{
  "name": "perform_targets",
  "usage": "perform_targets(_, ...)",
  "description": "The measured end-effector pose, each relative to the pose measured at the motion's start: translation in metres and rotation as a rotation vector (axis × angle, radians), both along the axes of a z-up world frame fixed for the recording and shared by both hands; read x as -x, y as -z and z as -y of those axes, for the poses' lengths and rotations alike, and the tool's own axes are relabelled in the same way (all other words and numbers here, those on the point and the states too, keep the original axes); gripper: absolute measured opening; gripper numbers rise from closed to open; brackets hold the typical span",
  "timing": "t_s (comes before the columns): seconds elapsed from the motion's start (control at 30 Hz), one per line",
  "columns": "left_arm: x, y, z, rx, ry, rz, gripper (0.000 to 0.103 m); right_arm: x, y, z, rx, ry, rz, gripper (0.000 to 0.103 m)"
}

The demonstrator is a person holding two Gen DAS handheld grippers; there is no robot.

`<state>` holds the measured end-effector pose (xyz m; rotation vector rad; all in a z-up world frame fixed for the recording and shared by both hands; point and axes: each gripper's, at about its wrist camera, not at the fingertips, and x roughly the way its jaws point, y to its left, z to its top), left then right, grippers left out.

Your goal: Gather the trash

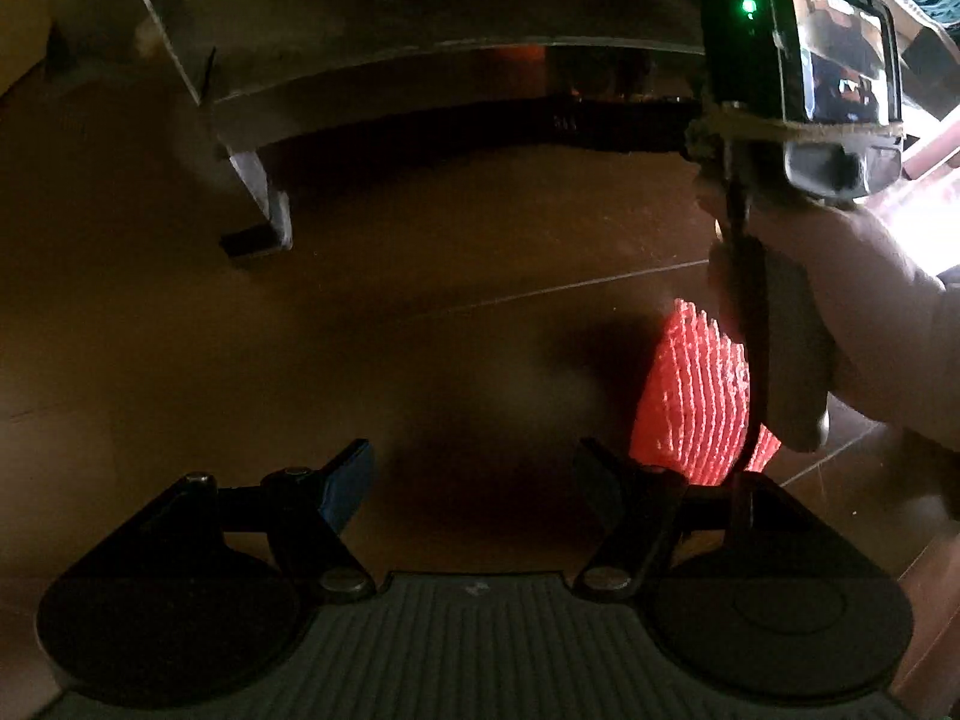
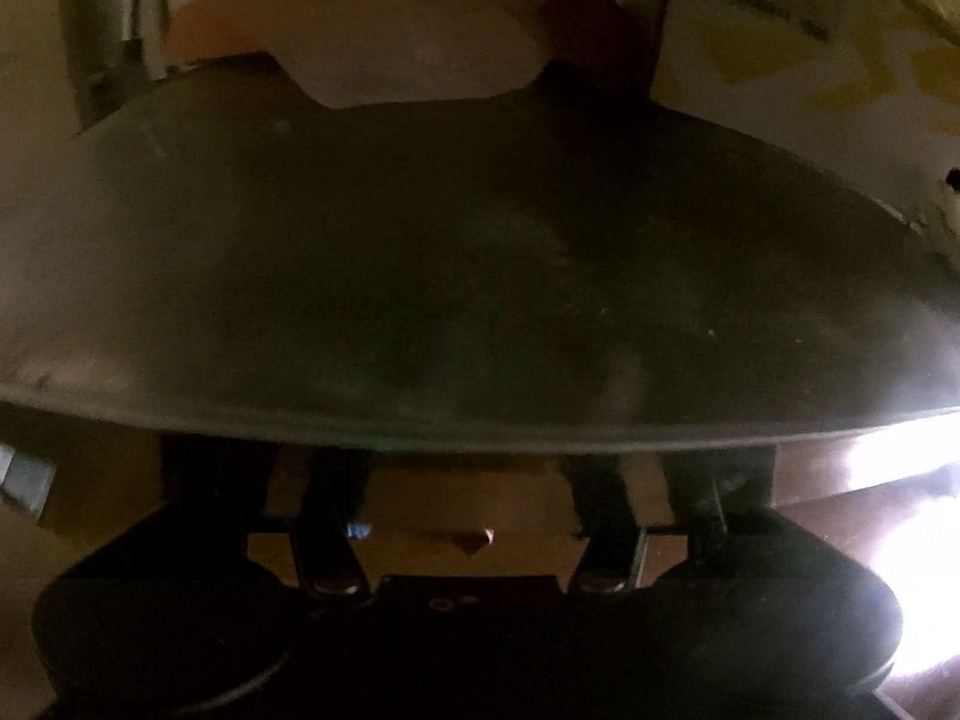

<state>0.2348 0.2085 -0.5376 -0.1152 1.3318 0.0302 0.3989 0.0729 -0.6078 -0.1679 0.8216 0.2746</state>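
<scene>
Under a metal table (image 1: 384, 78), low over a brown tiled floor (image 1: 420, 300), the left tool (image 1: 474, 480) is pointing down with its jaws standing apart and nothing between them. Just beyond its right finger, a red ribbed piece of trash (image 1: 696, 396) is lying on the floor; it is looking light, thin and easily crumpled, so pinching a free edge seems best. A hand (image 1: 840, 324) is holding the right tool beside it. In the right tool's (image 2: 474, 531) own blurred view its jaws are standing apart, a small reddish scrap (image 2: 474, 540) showing between them; contact is unclear.
</scene>
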Motion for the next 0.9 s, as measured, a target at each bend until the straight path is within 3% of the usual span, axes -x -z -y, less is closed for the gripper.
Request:
perform_targets(0.13, 0.003, 0.001, 0.0, -0.006, 0.006, 0.013, 0.073, 0.004, -0.001, 0.002, -0.002, -0.032, -0.003, 0.047)
perform_targets(0.3, 0.002, 0.001, 0.006, -0.019, 0.032, 0.034, 0.073, 0.008, -0.011, 0.007, 0.059, -0.149, -0.003, 0.02)
perform_targets(0.43, -0.002, -0.003, 0.015, -0.032, 0.072, 0.063, 0.073, 0.018, -0.015, 0.014, 0.123, -0.256, -0.013, 0.011)
perform_targets(0.73, -0.016, -0.006, 0.061, -0.037, 0.218, 0.156, 0.073, 0.042, -0.038, 0.061, 0.188, -0.427, -0.04, 0.008)
perform_targets(0.9, -0.03, 0.004, 0.089, 0.03, 0.295, 0.169, 0.082, 0.045, -0.066, 0.095, 0.212, -0.555, -0.076, 0.008)
